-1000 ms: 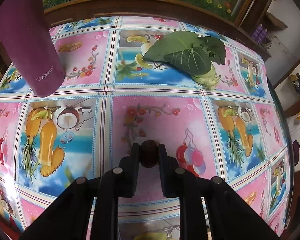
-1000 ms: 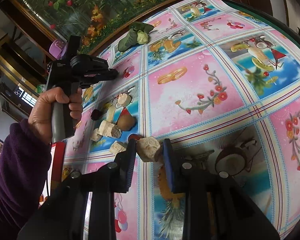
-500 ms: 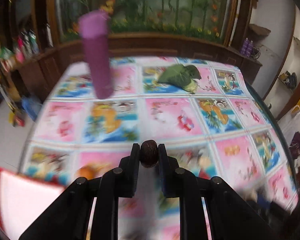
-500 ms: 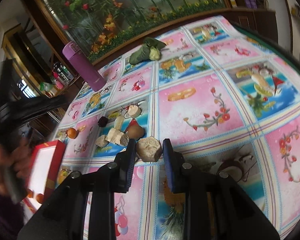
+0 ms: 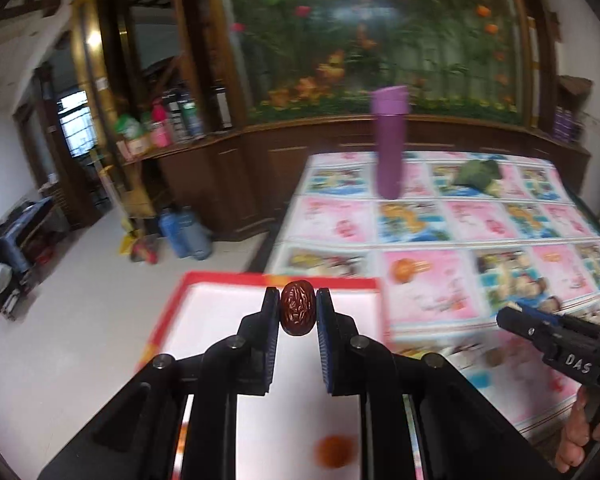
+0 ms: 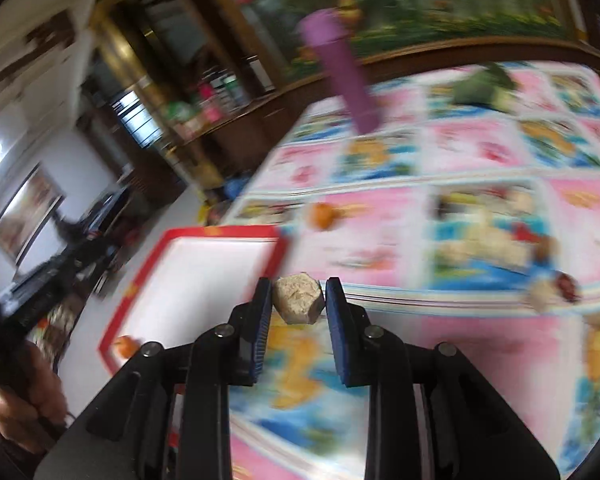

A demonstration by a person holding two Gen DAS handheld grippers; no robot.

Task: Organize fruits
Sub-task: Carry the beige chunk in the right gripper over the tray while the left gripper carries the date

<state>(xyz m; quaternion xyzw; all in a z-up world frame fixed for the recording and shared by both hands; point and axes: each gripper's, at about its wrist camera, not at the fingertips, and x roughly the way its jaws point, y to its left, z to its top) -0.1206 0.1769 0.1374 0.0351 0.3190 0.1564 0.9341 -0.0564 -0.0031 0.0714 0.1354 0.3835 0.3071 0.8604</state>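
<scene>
Left gripper (image 5: 298,309) was clamped on a wrinkled red jujube (image 5: 298,308), jaws narrowed to the fruit's width, pads touching both its sides; the jujube hung above the far end of a red-rimmed white tray (image 5: 228,280); a blurred orange fruit (image 5: 335,450) lay inside the tray at 6 o'clock from the jujube; a second orange fruit (image 5: 404,270) sat on the fruit-print tablecloth (image 5: 480,216) at 2 o'clock from the jujube, just beyond the tray corner.

Right gripper (image 6: 298,300) was closed on a pale tan, faceted chunk (image 6: 298,298), kind not discernible; jaws wider than the left pair's, pads against its two sides; the chunk hovered over the tablecloth (image 6: 480,152) just right of the tray (image 6: 148,264) corner; an orange fruit (image 6: 125,346) lay in the tray's near corner at 8 o'clock; another orange fruit (image 6: 321,215) lay on the cloth at 12 o'clock; a blurred heap of pale pieces (image 6: 488,240) lay at 2 o'clock, well apart.

A purple flask (image 5: 389,142) stood upright on the cloth at 1 o'clock, far side; a leafy green vegetable (image 5: 480,174) lay farther right of it; motion blur heavy in the right wrist view.
</scene>
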